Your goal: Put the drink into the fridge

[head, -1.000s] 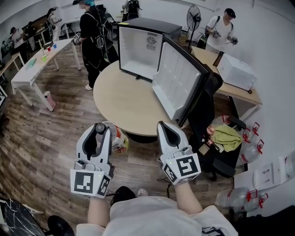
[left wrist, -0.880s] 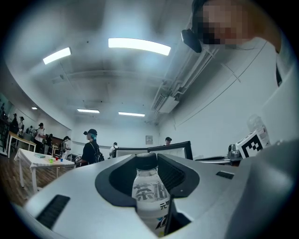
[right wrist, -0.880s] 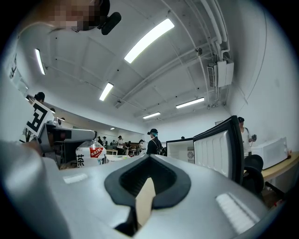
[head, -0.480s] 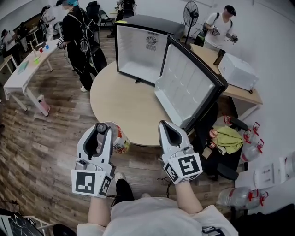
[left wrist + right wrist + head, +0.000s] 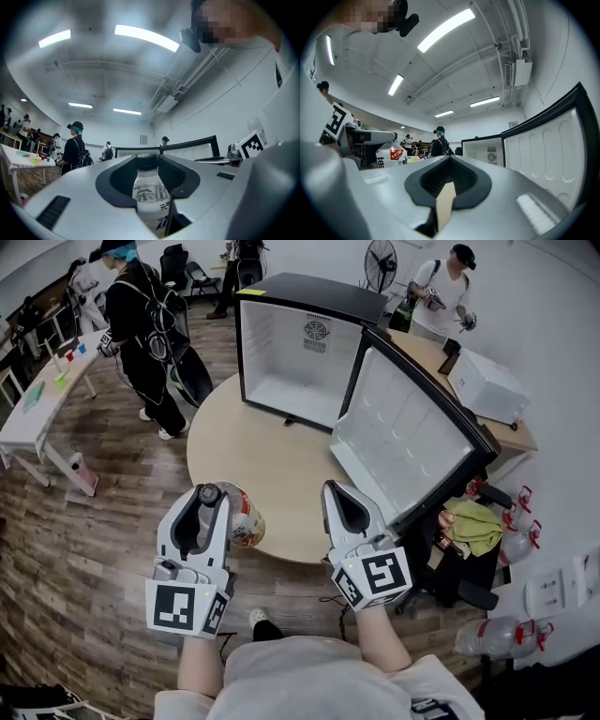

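Observation:
The drink is a clear bottle (image 5: 236, 515) with a black cap and a red and white label. My left gripper (image 5: 208, 497) is shut on it, and the bottle (image 5: 149, 192) stands upright between the jaws in the left gripper view. My right gripper (image 5: 339, 495) is shut and empty, level with the left one. Both hover over the near edge of the round wooden table (image 5: 262, 456). The black mini fridge (image 5: 300, 343) stands at the table's far side, empty and white inside. Its door (image 5: 412, 442) swings wide open to the right. In the right gripper view the bottle (image 5: 391, 157) shows at the left.
A person in black (image 5: 141, 334) stands left of the fridge, and another in white (image 5: 441, 287) at the back right. A white appliance (image 5: 483, 385) sits on a desk at right. A chair with a green cloth (image 5: 473, 526) and water jugs (image 5: 497, 638) stand right of the table.
Both grippers, the left with the bottle, have advanced towards the table; the table edge now lies under them. The fridge and its open door look nearer.

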Demonstrator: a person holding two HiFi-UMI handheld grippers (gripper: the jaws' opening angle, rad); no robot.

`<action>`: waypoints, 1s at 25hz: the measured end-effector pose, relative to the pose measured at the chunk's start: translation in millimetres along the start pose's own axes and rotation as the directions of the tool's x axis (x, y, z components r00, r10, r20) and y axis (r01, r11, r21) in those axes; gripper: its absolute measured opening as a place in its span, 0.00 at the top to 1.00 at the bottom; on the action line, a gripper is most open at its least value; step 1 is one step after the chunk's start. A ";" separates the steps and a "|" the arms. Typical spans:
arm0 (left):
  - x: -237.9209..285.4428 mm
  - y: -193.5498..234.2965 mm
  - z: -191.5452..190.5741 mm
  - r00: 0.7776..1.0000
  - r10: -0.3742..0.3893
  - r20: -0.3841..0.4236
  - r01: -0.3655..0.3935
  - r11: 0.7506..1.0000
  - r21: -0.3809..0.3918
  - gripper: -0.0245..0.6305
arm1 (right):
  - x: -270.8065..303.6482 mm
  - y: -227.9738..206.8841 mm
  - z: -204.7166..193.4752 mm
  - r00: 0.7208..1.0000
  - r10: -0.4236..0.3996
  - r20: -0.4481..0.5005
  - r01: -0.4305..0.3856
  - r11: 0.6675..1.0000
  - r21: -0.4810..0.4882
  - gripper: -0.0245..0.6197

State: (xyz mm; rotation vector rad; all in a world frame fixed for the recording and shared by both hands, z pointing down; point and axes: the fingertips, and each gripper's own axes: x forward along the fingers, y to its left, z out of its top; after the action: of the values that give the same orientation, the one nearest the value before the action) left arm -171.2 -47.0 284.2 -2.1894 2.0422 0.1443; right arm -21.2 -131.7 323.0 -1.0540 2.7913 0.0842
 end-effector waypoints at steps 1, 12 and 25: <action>5.2 7.2 -0.3 1.000 -0.008 0.000 0.008 1.000 0.000 0.74 | 7.7 0.4 -0.7 1.000 -0.008 0.001 0.008 1.000 0.001 0.95; 55.5 64.3 -5.8 0.993 -0.116 0.006 0.116 0.993 -0.002 0.74 | 67.4 1.9 -7.9 0.994 -0.110 0.011 0.110 0.994 -0.014 0.95; 120.1 90.3 -26.1 0.977 -0.214 -0.009 0.214 0.977 -0.002 0.74 | 111.9 -17.8 -29.3 0.984 -0.175 -0.043 0.174 0.984 -0.027 0.95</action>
State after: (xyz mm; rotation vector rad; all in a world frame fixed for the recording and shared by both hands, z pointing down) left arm -253.3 -175.5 286.1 -2.3948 1.7947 0.1108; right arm -95.9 -221.3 333.3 -1.3172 2.7291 0.0732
